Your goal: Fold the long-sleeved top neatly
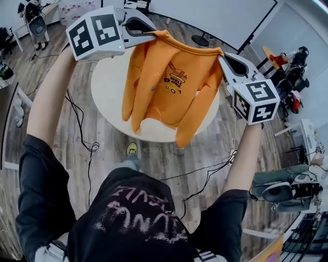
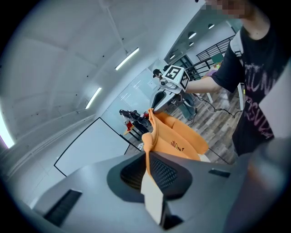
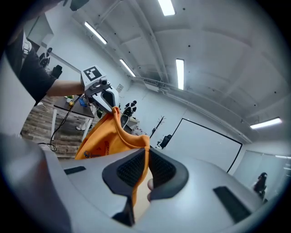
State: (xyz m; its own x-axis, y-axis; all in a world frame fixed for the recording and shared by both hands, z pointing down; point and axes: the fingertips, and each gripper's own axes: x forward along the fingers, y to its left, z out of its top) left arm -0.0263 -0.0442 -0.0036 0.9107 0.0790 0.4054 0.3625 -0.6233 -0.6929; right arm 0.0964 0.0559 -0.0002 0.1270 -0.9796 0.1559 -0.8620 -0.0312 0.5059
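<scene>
An orange long-sleeved top (image 1: 171,82) with a dark chest print hangs spread in the air above a round white table (image 1: 110,89). My left gripper (image 1: 154,35) is shut on its left shoulder, my right gripper (image 1: 221,54) is shut on its right shoulder. Both sleeves dangle down, the right one past the table's near edge. In the left gripper view the orange cloth (image 2: 175,139) runs from between the pads toward the other gripper (image 2: 159,98). In the right gripper view the orange fabric (image 3: 107,139) is pinched between the dark pads, and the left gripper (image 3: 111,107) holds its far end.
The person's shoe (image 1: 132,149) stands on the wooden floor (image 1: 169,158) close to the table. Black cables (image 1: 84,138) trail across the floor on both sides. Chairs and equipment (image 1: 287,189) stand at the right; a whiteboard (image 1: 220,15) is beyond the table.
</scene>
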